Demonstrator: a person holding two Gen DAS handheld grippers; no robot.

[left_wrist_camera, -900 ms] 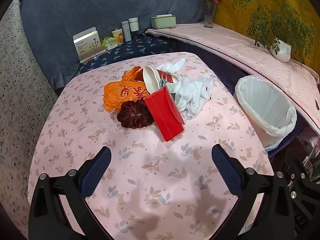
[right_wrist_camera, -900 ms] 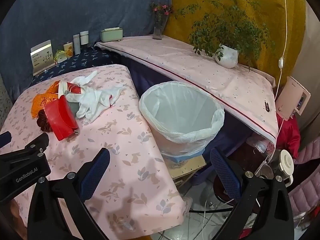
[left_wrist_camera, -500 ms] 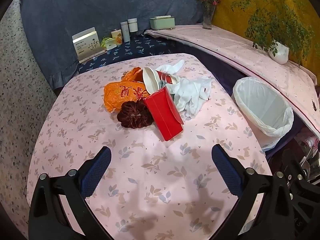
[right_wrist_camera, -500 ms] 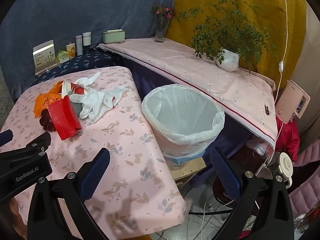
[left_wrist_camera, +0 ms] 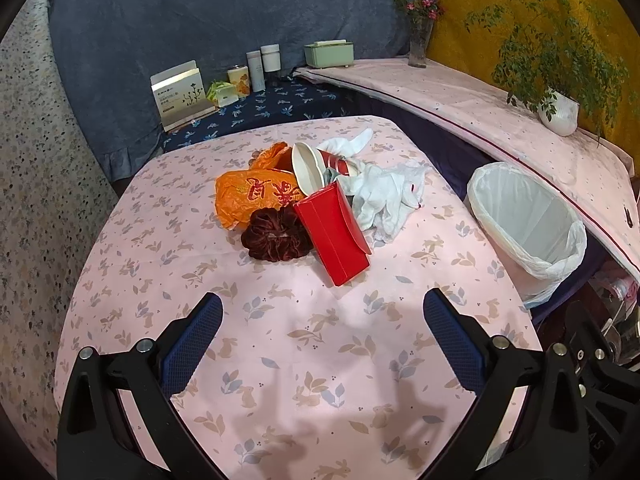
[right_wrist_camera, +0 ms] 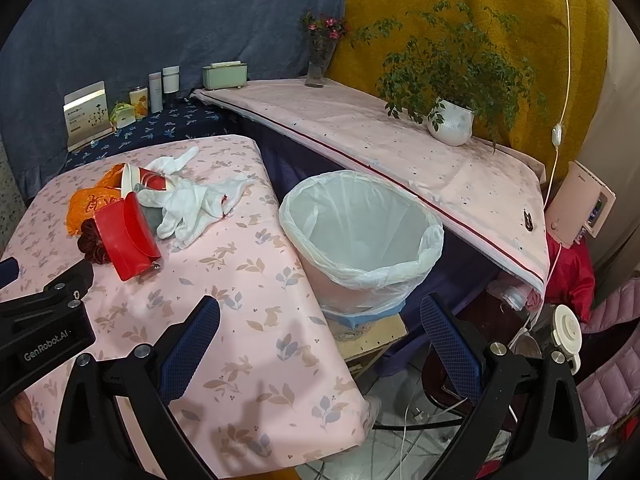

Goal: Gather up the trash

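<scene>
Red box (left_wrist_camera: 334, 236) tops the trash pile mid-tabletop (left_wrist_camera: 304, 344), bin (right_wrist_camera: 360, 232) beside its edge. Your left hand-held gripper (left_wrist_camera: 322, 340) and right hand-held gripper (right_wrist_camera: 320, 340) gape empty; straddle the box squarely before closing.

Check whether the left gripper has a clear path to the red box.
Probably yes: the left gripper is open and empty, with only bare tablecloth between it and the red box at the pile's near edge.
</scene>
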